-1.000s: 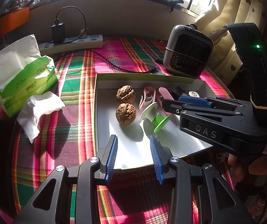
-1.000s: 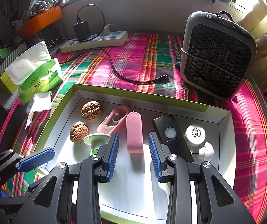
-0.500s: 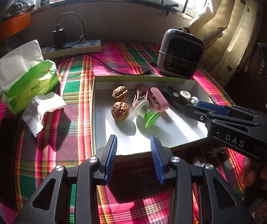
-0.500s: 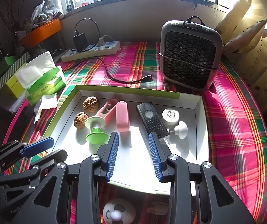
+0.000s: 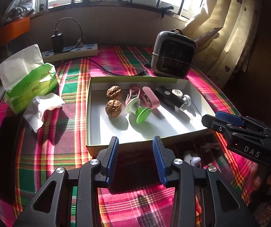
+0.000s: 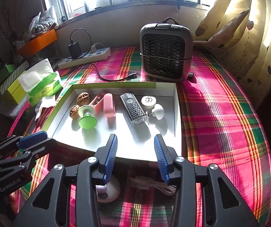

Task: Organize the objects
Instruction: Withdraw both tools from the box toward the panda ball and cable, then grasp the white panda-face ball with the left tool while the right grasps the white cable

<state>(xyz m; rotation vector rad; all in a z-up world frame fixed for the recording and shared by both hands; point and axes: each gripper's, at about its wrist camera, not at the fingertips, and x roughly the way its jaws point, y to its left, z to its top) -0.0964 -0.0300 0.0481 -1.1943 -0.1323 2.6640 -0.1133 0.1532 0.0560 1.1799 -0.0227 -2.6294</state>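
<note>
A white tray with a green rim (image 5: pixel 135 78) (image 6: pixel 116 84) holds two walnuts (image 5: pixel 113 107) (image 6: pixel 84 98), a green and white spool (image 5: pixel 138 111) (image 6: pixel 87 118), a pink clip (image 5: pixel 151 98) (image 6: pixel 109 104), a black remote (image 5: pixel 168 98) (image 6: pixel 134 109), a white cap (image 6: pixel 148 101) and a white knob (image 6: pixel 157 110). My left gripper (image 5: pixel 135 141) stands open over the tray's near edge with nothing in it. My right gripper (image 6: pixel 135 138) hangs over the near right part, its jaws opening with nothing between them. A white round gadget (image 6: pixel 109 189) and a cable (image 6: pixel 154 185) lie on the cloth below it.
A grey desk fan (image 5: pixel 174 54) stands behind the tray. A green tissue pack (image 5: pixel 29 81), a crumpled tissue (image 5: pixel 42 106) and a power strip (image 5: pixel 69 54) sit to the left on the plaid cloth. Curtains hang at the right.
Both grippers have drawn back from the tray, the right one further. The right jaws have widened. The white round gadget and the cable have come into view under the right gripper.
</note>
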